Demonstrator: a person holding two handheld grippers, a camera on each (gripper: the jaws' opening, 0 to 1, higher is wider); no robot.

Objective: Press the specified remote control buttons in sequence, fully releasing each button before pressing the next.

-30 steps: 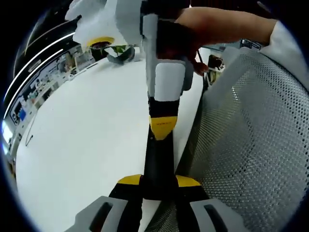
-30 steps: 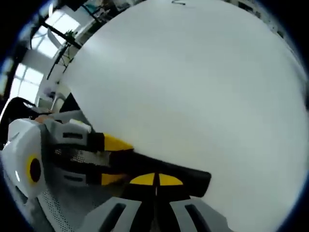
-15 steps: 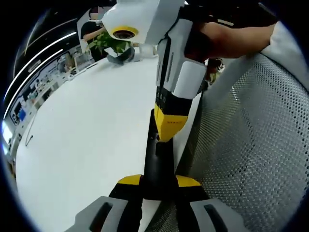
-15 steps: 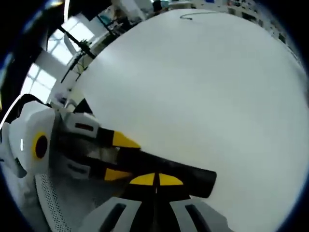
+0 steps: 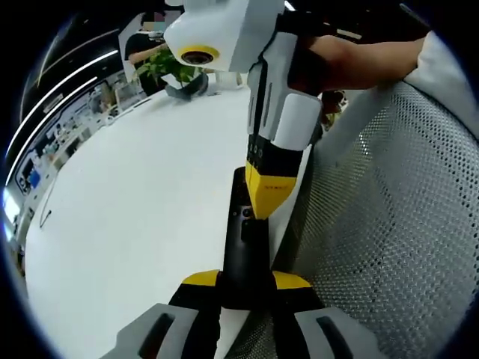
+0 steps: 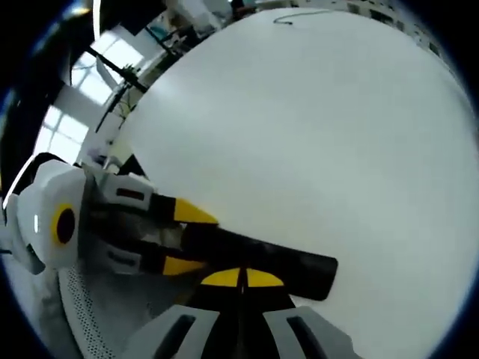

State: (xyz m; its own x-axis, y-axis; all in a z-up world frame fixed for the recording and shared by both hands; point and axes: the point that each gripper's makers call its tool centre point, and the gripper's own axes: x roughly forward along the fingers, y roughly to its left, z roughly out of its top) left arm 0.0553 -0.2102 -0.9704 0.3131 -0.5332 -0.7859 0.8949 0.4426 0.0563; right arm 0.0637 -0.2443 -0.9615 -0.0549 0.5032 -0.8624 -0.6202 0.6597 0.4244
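Across the white table (image 5: 127,224) I am seeing a broad, bare, matte surface, with a thin dark cable (image 6: 296,15) lying near its far edge in the right gripper view. Along the near edge, a perforated grey mesh surface (image 5: 389,239) is running beside the tabletop. Beyond the table, a potted green plant (image 5: 168,69) is standing at the far end, shelves cluttered with small items (image 5: 45,149) are lining the wall, and ceiling light strips are glowing above. In the right gripper view, bright windows (image 6: 75,112) are showing behind a dark stand.

My left gripper (image 5: 245,288) is clamping the near end of the black remote control (image 5: 245,250), jaws closed against its sides, and is holding it lengthwise over the table edge. My right gripper (image 5: 269,196) is reaching in from above, gripped by a hand (image 5: 340,63) with a white sleeve. Its yellow jaws are pressed together with nothing between them, and the tip is sitting at the remote's button face near the small round buttons; I cannot tell whether it is touching.

From the right gripper view, I am looking down at that remote (image 6: 262,258) lying crosswise beneath the shut yellow tips (image 6: 241,278), with the left gripper (image 6: 179,239) holding its end from the left.
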